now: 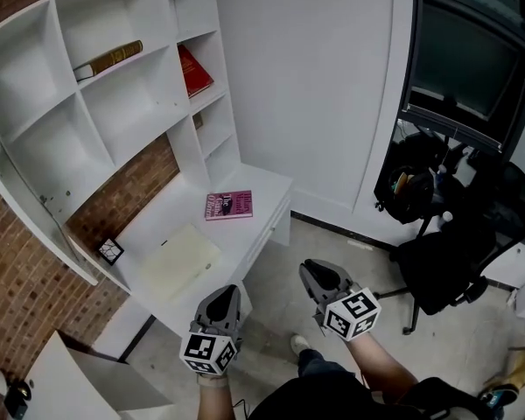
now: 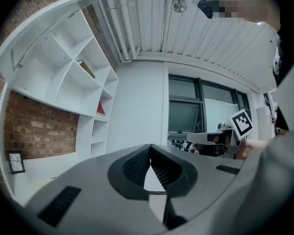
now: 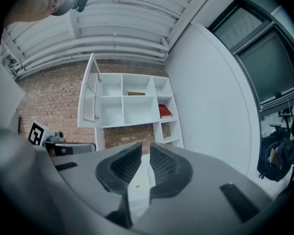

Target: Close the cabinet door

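The white wall cabinet (image 1: pixel 114 103) hangs on a brick wall above a white desk (image 1: pixel 245 234). Its door (image 1: pixel 35 208) stands swung open at the left side; it also shows in the right gripper view (image 3: pixel 90 94) and as a white panel overhead in the left gripper view (image 2: pixel 54 13). My left gripper (image 1: pixel 227 292) is low in front of the desk's edge, shut with nothing in it. My right gripper (image 1: pixel 318 275) floats beside it over the floor, also shut and empty. Both point level toward the cabinet and are well short of the door.
A brown book (image 1: pixel 109 59) and a red book (image 1: pixel 194 70) lie on shelves. A pink book (image 1: pixel 228 205), a cream pad (image 1: pixel 179 261) and a small frame (image 1: pixel 110 251) are on the desk. A black office chair (image 1: pixel 455 269) stands at the right; a low white panel (image 1: pixel 96 374) is at bottom left.
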`<state>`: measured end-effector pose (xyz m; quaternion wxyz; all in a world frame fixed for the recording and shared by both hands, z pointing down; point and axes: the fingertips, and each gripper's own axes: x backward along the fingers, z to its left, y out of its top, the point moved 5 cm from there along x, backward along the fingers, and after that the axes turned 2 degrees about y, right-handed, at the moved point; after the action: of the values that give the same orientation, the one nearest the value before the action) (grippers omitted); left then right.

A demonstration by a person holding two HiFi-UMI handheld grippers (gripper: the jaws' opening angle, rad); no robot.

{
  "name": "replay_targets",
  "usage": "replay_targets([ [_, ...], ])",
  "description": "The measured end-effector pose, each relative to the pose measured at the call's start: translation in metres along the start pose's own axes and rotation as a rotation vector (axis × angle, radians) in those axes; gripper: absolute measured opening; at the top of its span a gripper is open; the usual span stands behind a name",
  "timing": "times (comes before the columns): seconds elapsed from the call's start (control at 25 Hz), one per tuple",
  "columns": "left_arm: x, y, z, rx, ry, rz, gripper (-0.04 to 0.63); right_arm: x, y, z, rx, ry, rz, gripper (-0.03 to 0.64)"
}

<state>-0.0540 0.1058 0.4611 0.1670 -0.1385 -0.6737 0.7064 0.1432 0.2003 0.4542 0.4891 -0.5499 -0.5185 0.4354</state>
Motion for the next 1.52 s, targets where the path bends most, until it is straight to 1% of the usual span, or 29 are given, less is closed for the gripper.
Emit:
replay_targets([
  [0.2,-0.045,0.012,0.021,-0.019,0.043,-0.004,0.009,-0.039,0.013,-0.039,-0.014,0.037,-0.009,0.057],
  [0.44,-0.097,0.019,0.045,-0.031,0.105,0.005,0.009,-0.092,0.028,-0.084,-0.024,0.115,-0.014,0.057],
  [0.64,-0.130,0.025,0.066,-0.042,0.173,0.001,0.009,-0.141,0.046,-0.113,-0.027,0.192,-0.027,0.057],
  [0.8,-0.145,0.030,0.083,-0.053,0.242,-0.003,0.009,-0.181,0.061,-0.121,-0.026,0.279,-0.044,0.057],
  [1.0,-0.150,0.035,0.104,-0.063,0.344,-0.013,0.009,-0.227,0.074,-0.114,-0.021,0.409,-0.055,0.057],
  [1.2,-0.142,0.036,0.122,-0.064,0.455,-0.013,0.009,-0.266,0.082,-0.092,-0.027,0.550,-0.061,0.057],
  [1.36,-0.123,0.037,0.134,-0.067,0.541,-0.009,0.009,-0.291,0.082,-0.060,-0.038,0.657,-0.057,0.057],
  [1.52,-0.092,0.039,0.141,-0.066,0.625,-0.013,0.009,-0.309,0.083,-0.016,-0.040,0.766,-0.052,0.057],
])
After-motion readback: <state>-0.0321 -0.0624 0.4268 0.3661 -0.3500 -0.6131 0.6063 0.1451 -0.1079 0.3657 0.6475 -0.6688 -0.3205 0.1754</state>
